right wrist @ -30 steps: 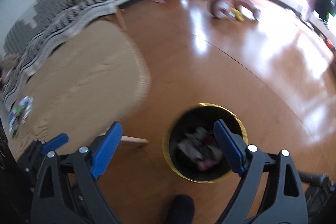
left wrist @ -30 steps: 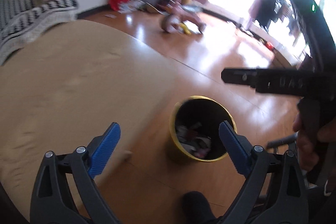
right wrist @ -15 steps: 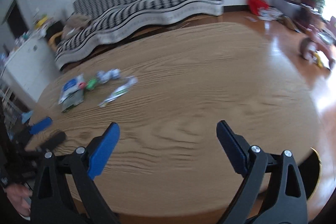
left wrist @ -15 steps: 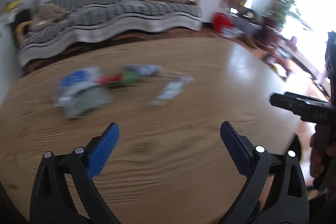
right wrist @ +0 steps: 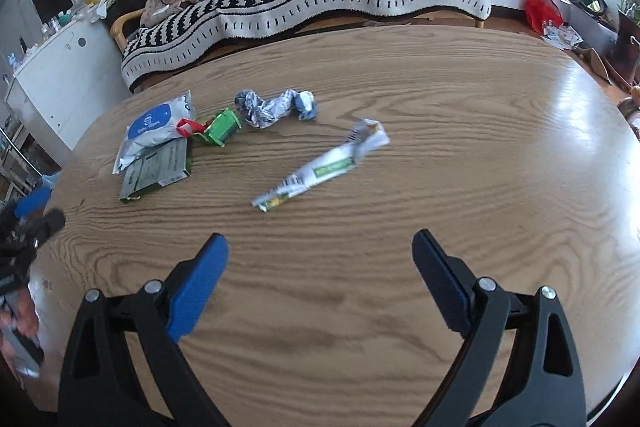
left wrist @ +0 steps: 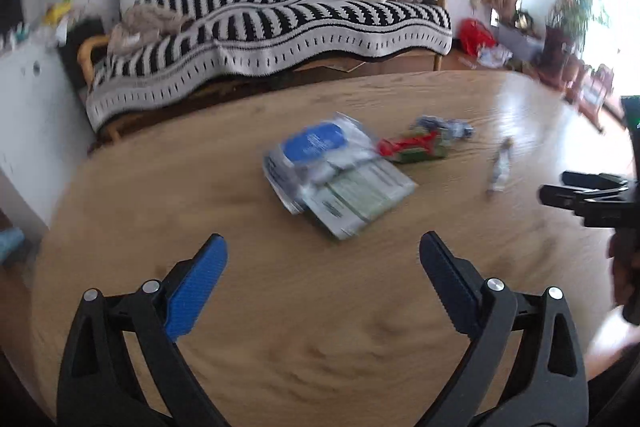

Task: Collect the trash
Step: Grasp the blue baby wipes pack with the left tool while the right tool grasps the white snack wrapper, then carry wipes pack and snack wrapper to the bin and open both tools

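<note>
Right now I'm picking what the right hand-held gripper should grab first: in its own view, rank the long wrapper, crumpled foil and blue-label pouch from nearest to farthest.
1. Long wrapper, straight ahead of the right hand-held gripper, mid-table.
2. Crumpled foil, beyond it, slightly left.
3. Blue-label pouch, far left, near the table's edge.

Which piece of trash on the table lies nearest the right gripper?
The long white-and-green wrapper, lying alone just ahead of the open right gripper. The crumpled foil, green carton and blue-labelled pouch sit farther back left.
</note>
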Motion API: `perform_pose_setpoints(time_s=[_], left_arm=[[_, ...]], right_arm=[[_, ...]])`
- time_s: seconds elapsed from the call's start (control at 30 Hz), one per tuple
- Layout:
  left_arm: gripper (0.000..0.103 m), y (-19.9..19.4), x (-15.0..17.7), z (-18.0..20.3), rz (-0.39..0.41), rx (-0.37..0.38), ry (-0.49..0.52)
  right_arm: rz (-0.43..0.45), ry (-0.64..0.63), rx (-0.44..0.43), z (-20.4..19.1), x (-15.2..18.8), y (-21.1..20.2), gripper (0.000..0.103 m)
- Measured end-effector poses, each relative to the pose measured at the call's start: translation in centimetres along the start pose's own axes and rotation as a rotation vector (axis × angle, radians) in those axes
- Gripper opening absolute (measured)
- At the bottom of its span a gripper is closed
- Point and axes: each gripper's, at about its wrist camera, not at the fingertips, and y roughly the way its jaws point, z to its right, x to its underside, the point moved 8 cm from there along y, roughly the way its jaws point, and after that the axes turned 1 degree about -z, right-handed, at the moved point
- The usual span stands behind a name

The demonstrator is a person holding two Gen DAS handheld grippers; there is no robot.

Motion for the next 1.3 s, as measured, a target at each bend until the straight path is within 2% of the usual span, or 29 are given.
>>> perform_pose_setpoints(time_s=[0.13, 0.17, 0.3, 0.37, 0.43, 0.53, 0.6, 0.7, 0.73, 0.8, 0.83, 0.87, 0.9, 0.93, 1.07, 1.3], left_arm=[[0.094, 3.7, -2.4, -1.0, -0.018, 0.052, 0.055], [0.094, 5.0, -3.0, -0.7, -0.037, 0.066, 0.099], [0.094, 9.2, -4.2, 0.4, -0.088, 0.055, 0.258], [0.094, 10.8, -4.7, 0.2, -0.105, 0.037, 0.288], [0.094, 12.0, -4.9, 0.2, -0.125, 0.083, 0.288], [0.094, 13.7, -4.9, 0.2, -0.131, 0.072, 0.331], [0.095, 14.1, -5.4, 0.0, -0.112, 0.08, 0.311], [0.094, 15.3, -6.3, -0.8, -0.131, 0.092, 0.233], [0.093, 15.5, -6.3, -0.9, -0.138, 0.098, 0.213], [0.078, 15.4, -6.1, -0.8, -0.144, 0.121, 0.182], [0.058, 15.1, -6.1, -0.6, -0.141, 0.133, 0.163], [0.053, 14.8, -6.0, -0.7, -0.144, 0.124, 0.151], [0.05, 14.6, -5.8, -0.6, -0.148, 0.114, 0.14], [0.045, 14.0, -5.6, -0.6, -0.143, 0.099, 0.132], [0.036, 11.8, -5.5, -1.7, -0.112, 0.048, 0.039], [0.033, 5.2, -4.9, -0.9, -0.044, -0.023, -0.058]], right_arm=[[-0.009, 0.018, 0.019, -0.1, -0.8, 1.9, 0.09], [-0.012, 0.021, 0.016, 0.1, -1.0, 2.2, 0.09], [-0.023, 0.045, 0.03, 0.2, -1.7, 3.9, 0.09], [-0.028, 0.049, 0.041, 0.2, -2.0, 4.6, 0.091], [-0.024, 0.031, 0.06, 0.0, -2.4, 5.2, 0.092], [-0.015, 0.016, 0.078, -0.2, -2.8, 5.8, 0.092], [-0.008, 0.014, 0.092, 0.0, -3.2, 6.2, 0.092], [0.0, 0.012, 0.112, -0.1, -3.7, 6.6, 0.092], [0.001, 0.001, 0.126, -0.3, -3.7, 6.8, 0.089], [0.014, -0.045, 0.186, -0.5, -3.8, 6.7, 0.071], [0.021, -0.061, 0.19, -0.7, -3.8, 6.6, 0.054], [0.021, -0.064, 0.173, -0.9, -3.7, 6.5, 0.035], [0.017, -0.067, 0.166, -1.1, -3.7, 6.4, 0.023], [0.008, -0.065, 0.154, -1.1, -3.6, 6.4, 0.017], [0.005, -0.055, 0.102, -1.2, -3.3, 5.3, 0.013], [0.041, -0.039, 0.046, 0.3, -2.5, -0.4, 0.013]])
